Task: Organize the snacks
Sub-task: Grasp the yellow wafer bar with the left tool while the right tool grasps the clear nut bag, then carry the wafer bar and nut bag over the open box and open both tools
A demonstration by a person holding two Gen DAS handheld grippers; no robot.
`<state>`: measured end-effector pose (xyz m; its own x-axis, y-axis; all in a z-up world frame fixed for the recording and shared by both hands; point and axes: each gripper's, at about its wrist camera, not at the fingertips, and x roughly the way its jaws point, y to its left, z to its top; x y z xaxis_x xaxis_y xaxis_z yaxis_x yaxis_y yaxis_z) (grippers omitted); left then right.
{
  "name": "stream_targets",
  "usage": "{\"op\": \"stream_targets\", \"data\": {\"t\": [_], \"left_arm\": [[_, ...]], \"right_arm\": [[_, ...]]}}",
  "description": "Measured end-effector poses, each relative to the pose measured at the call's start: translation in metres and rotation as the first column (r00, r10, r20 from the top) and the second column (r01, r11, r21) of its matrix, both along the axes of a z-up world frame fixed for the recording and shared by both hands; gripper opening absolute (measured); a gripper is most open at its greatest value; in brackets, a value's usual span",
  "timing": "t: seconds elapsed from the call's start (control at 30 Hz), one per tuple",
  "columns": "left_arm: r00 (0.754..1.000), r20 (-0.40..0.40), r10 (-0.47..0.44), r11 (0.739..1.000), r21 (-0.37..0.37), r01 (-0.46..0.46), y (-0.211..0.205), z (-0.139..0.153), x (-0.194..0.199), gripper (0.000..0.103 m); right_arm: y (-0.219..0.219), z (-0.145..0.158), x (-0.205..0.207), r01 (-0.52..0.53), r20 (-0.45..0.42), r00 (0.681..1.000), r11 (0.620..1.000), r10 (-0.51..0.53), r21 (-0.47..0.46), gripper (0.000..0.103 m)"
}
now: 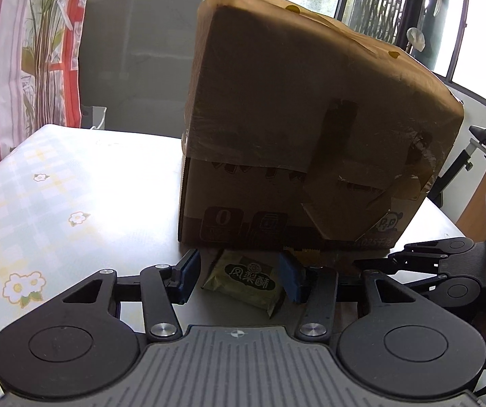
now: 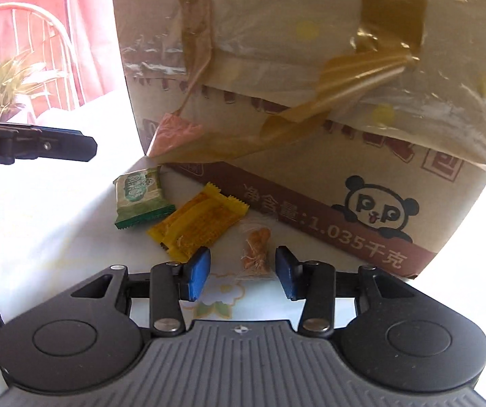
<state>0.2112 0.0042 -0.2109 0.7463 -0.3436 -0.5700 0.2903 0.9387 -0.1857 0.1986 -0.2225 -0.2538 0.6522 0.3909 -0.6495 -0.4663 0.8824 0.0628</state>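
The left gripper [image 1: 239, 276] straddles the green snack [image 1: 244, 283], fingers half-wide and not yet pressing. The right gripper [image 2: 243, 273] brackets the clear packet [image 2: 256, 249] likewise. All the snacks lie on the worktop [image 1: 56, 186] just before the box [image 1: 311, 129]. The slick wrappers could squirt out, and the right fingers could snag the yellow snack [image 2: 199, 225].

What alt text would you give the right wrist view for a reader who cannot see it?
The right gripper hovers with open jaws around a small clear packet of orange snack on a floral tablecloth. Beyond lie a yellow snack packet and a green snack packet, in front of a taped cardboard box printed with a panda. The left gripper reaches in from the left edge.
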Motion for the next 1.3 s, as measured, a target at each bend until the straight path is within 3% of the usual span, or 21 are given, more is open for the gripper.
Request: {"op": "stream_targets", "data": {"t": [0.17, 0.23, 0.3, 0.57, 0.7, 1.13, 1.3], "left_arm": [[0.999, -0.008, -0.032, 0.999, 0.01, 0.032, -0.01, -0.006, -0.004, 0.05], [0.999, -0.019, -0.042, 0.999, 0.013, 0.043, -0.015, -0.008, -0.004, 0.048], [0.998, -0.028, -0.06, 0.998, 0.015, 0.06, -0.021, -0.011, -0.004, 0.048], [0.985, -0.048, -0.168, 0.984, 0.057, 0.171, -0.064, -0.024, 0.002, 0.045], [0.984, -0.065, -0.165, 0.982, 0.082, 0.171, -0.08, -0.031, 0.014, 0.045], [0.986, -0.069, -0.152, 0.959, 0.23, 0.164, -0.119, -0.052, 0.03, 0.046], [0.989, -0.065, -0.136, 0.963, 0.227, 0.147, -0.117, -0.052, 0.028, 0.034]], "right_arm": [[0.004, -0.002, 0.004, 0.031, 0.009, 0.999, 0.999, -0.032, 0.02, 0.043], [0.004, -0.003, 0.005, 0.04, 0.023, 0.999, 0.999, -0.04, 0.017, 0.027], [-0.001, -0.003, 0.003, 0.061, 0.033, 0.998, 0.998, -0.062, 0.019, 0.019], [-0.027, -0.006, -0.019, 0.167, 0.014, 0.985, 0.98, -0.169, 0.106, 0.019], [-0.032, -0.004, -0.028, 0.208, 0.062, 0.974, 0.969, -0.218, 0.136, 0.019], [-0.052, -0.006, -0.022, 0.211, 0.034, 0.973, 0.944, -0.227, 0.254, 0.019], [-0.056, -0.004, -0.025, 0.212, 0.036, 0.973, 0.941, -0.23, 0.264, 0.019]]}}
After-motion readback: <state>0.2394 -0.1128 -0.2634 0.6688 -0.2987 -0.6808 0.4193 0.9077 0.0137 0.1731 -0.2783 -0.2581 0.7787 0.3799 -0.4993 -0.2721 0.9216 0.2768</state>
